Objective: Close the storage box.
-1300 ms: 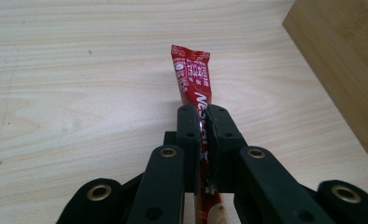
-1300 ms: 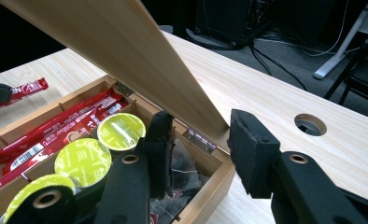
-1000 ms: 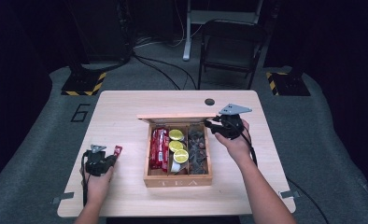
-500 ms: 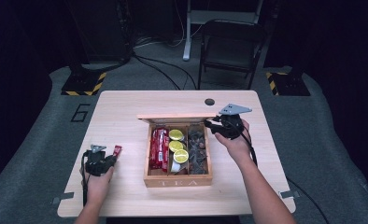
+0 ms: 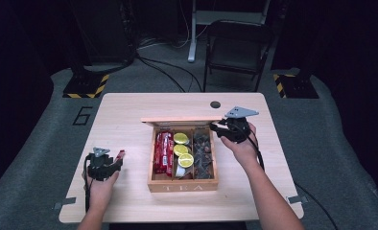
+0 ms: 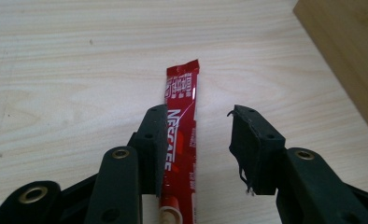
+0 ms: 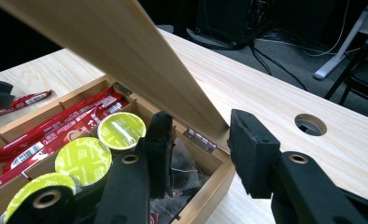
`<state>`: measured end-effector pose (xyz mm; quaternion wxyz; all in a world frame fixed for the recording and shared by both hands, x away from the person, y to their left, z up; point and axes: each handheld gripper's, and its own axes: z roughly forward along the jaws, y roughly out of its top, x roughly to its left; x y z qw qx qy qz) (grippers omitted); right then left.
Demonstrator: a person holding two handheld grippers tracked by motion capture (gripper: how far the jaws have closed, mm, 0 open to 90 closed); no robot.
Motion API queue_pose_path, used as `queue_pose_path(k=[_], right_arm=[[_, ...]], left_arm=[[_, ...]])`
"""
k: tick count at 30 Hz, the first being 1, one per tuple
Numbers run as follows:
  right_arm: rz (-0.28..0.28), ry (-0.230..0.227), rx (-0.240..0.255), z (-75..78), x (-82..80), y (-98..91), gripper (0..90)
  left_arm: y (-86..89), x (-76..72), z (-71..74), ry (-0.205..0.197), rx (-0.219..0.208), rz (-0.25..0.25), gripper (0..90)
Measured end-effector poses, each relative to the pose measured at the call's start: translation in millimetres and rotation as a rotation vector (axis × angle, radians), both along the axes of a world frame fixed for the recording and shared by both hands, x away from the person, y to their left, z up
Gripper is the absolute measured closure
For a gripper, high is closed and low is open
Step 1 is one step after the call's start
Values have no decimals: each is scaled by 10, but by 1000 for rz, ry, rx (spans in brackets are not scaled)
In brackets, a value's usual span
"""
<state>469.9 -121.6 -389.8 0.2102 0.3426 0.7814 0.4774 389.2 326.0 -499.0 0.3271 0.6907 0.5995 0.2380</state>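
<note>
Left gripper view looks down on a red Nescafé coffee stick (image 6: 181, 122) lying flat on the pale wooden bench (image 6: 56, 70), its long axis running straight away from the camera, in line with the left tongs (image 6: 198, 122). The stick lies between the two black jaws, its left edge against the left jaw and a clear gap to the right jaw; the jaws have just been opening and the pads no longer press on it. A corner of the wooden tea box (image 6: 345, 56) shows at upper right. High view shows the left tongs (image 5: 111, 159) near the front left of the bench, with the stick pointing toward the box (image 5: 183, 183), which stands just to their right, so the left hand (image 5: 100, 184) is the nearer one to the stick. The right tongs (image 5: 219, 128) sit at the box's back right corner, part-open around the edge of the raised lid (image 7: 121, 56), propping it up. Counted: one stick loose on the bench; a bundle of similar red sticks (image 5: 163, 151) in the box's left compartment, too tightly packed to count; three lime-green coffee capsules (image 5: 181, 149) in the middle compartment; dark tea bags (image 5: 202, 153) in the right one, number unclear. One round cable hole (image 5: 215, 104) marks the far edge of the bench.
</note>
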Motion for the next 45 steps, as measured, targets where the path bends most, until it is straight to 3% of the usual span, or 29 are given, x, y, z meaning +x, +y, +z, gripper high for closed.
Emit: queue_pose_path(k=[7, 11, 22, 33, 45], right_arm=[[1, -1, -1, 0, 1, -1, 601], [1, 0, -2, 0, -3, 0, 601], [6, -4, -11, -6, -14, -2, 600], [8, -3, -11, -15, -26, -5, 599], [4, 2, -4, -19, -30, -7, 598]], left_arm=[[-95, -63, 180, -42, -22, -34, 561], [-184, -93, 362, -77, -45, -74, 558], [-428, -109, 747, -105, -65, -190, 553], [-753, -28, 1388, -192, -79, -287, 555], [-944, 1, 1608, -221, -43, -332, 560]])
